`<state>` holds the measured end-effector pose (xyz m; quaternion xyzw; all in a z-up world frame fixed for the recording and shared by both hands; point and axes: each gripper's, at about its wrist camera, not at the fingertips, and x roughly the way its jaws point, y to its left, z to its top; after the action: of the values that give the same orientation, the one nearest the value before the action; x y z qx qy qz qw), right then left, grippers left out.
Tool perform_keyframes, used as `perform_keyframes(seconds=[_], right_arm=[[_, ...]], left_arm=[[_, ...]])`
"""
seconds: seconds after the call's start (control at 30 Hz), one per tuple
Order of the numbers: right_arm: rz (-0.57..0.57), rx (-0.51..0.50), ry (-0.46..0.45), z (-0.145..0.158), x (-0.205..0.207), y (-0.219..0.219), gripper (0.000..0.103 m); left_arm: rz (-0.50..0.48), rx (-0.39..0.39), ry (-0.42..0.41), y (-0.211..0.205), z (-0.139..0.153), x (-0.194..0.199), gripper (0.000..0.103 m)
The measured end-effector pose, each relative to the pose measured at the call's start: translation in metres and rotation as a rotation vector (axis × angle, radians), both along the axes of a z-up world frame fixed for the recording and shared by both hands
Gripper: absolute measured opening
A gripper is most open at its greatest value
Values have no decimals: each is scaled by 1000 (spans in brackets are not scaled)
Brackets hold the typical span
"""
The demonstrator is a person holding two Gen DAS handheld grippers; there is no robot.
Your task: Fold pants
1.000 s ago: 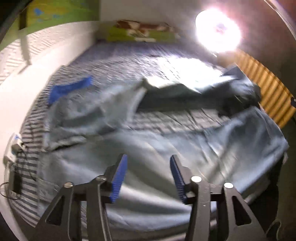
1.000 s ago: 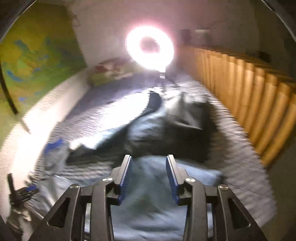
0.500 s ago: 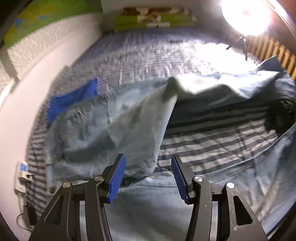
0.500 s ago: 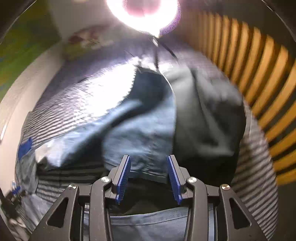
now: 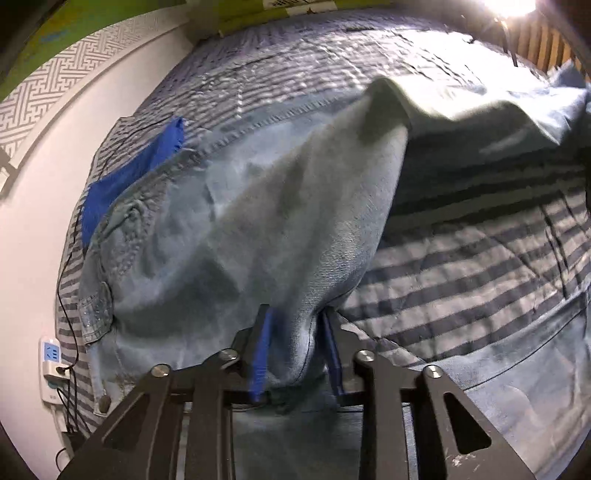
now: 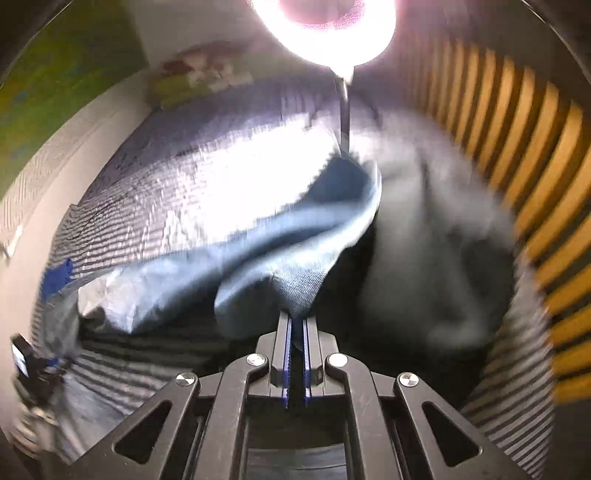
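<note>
Light blue denim pants (image 5: 236, 221) lie across a striped bed, one leg lifted off the cover. In the left wrist view my left gripper (image 5: 297, 332) is shut on a bunched fold of that leg, cloth filling the gap between the blue pads. In the right wrist view my right gripper (image 6: 295, 328) is shut on the pants (image 6: 291, 258) too, pinching an edge that hangs up and away toward the left. The second leg (image 5: 517, 387) lies flat along the near edge of the bed.
The striped bedcover (image 5: 480, 266) spreads under everything. A blue cloth (image 5: 129, 177) lies at the left by the white wall. A power strip (image 5: 51, 365) with cables hangs at the lower left. A dark garment (image 6: 424, 258) sits by the slatted wooden rail (image 6: 535, 184). A ring light (image 6: 325, 22) glares overhead.
Both grippers were open and apart from the cloth; both have moved in and shut on the pants, and the gripped leg now rises off the bed.
</note>
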<state>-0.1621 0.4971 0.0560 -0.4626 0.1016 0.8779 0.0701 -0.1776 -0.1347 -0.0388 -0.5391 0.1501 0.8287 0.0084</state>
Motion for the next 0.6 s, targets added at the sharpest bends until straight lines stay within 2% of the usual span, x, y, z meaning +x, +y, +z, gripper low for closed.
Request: perform_keyframes(seconds=[0.1,0.2,0.23,0.3,0.47,0.6], right_arm=[[-52,32,123,51,7,16,4],[-157,23,216,77,23,47,3],[-186,46,219,77,26,54,3],[-233,99,181,65,25,64,3],[-245,151,60,20,23,74,3],[-322,162,69,17,25,90,3]], left_arm=[[28,40,24,-11,16,0,20],[33,76,52,-23,31,3,22],[31,77,48,-26,33,4,24],[40,66,60,-31,37,6,43],[-2,91,54,-29,40,21,47],[-48,89,45,-18,40,29,53]])
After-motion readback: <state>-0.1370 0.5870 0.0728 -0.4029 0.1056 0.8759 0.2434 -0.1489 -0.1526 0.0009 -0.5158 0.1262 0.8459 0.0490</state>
